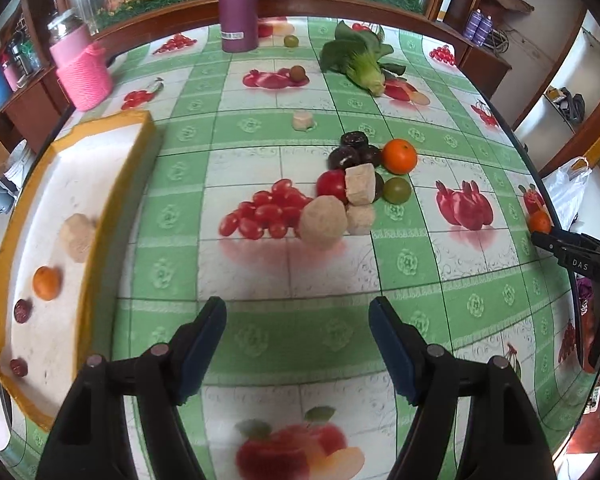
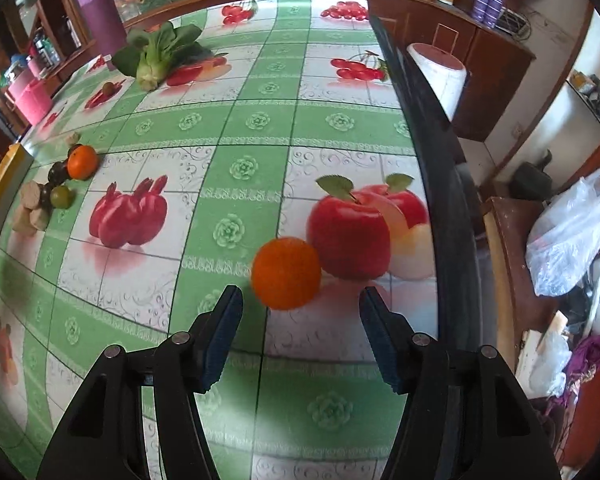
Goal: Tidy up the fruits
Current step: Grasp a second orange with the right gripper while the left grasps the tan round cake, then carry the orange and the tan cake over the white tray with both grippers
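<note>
Both the left gripper (image 1: 298,344) and the right gripper (image 2: 300,334) have fingers apart, empty. An orange (image 2: 286,273) lies just ahead of the right one. The tray (image 1: 100,216) is cut off at the frame edge. The purple canister (image 1: 239,4) has an unreadable label.

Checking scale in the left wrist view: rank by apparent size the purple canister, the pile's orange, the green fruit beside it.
1. purple canister, though farthest.
2. orange.
3. green fruit, slightly smaller.

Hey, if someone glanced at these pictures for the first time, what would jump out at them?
Probably the orange lying alone near the table's right edge, just ahead of the open right gripper. Next, the pile of fruit mid-table on the fruit-print tablecloth, and the yellow-rimmed tray at the left holding a few pieces.
</note>
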Motion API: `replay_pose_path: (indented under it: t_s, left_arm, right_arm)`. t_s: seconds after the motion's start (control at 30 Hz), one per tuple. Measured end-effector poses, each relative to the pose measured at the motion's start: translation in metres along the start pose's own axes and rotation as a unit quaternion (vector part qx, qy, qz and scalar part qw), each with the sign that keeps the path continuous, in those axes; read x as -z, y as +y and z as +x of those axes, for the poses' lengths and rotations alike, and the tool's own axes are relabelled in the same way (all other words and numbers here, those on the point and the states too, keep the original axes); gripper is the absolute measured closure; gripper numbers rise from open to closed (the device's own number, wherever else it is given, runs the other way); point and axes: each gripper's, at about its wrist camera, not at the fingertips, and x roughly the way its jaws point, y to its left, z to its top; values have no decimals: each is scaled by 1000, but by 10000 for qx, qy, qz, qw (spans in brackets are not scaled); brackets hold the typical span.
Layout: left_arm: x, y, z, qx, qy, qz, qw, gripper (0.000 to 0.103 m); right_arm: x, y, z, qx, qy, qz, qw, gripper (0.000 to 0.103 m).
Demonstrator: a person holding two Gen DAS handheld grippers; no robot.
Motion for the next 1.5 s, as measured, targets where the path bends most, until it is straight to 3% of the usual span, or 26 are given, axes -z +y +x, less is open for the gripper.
replay_pose_path:
  t_s: [0.03,0.2,0.47,0.5,0.6,0.63,1.1,1.5]
  left_arm:
    - [-3,-1,5,-3,40,-26,10000,27]
    - [-15,-10,24,94,172,-112,9997,27]
    - [-31,-15,45,-155,-3,0,9999,27]
    - [-32,-14,48,-199,-12,-2,9998,31]
    - [-34,-13,56,-288,-45,-12,9996,55]
    - [-34,-13,55,-303,-110,20,9995,69]
    - [1,8,25,427,-95,-244,9987,69]
    - [38,39,-14,903,-237,-433,9947,69]
  right_arm:
    - [-1,-2,1,-60,-18,-8,10000,44]
    - [-9,-3,4,-171,-96,-188,9996,65]
    - [-12,-3,6,-229,-68,-345,9991,67]
    - [-13,-2,6,-217,-62,-375,9990,67]
    - [-13,0,8,-119,-65,-486,9987,67]
    - [-14,1,8,-101,-74,-505,9986,67]
    - [3,21,-20,-154,-268,-642,9975,69]
    - [15,82,-45,-415,-332,-1094,9926,69]
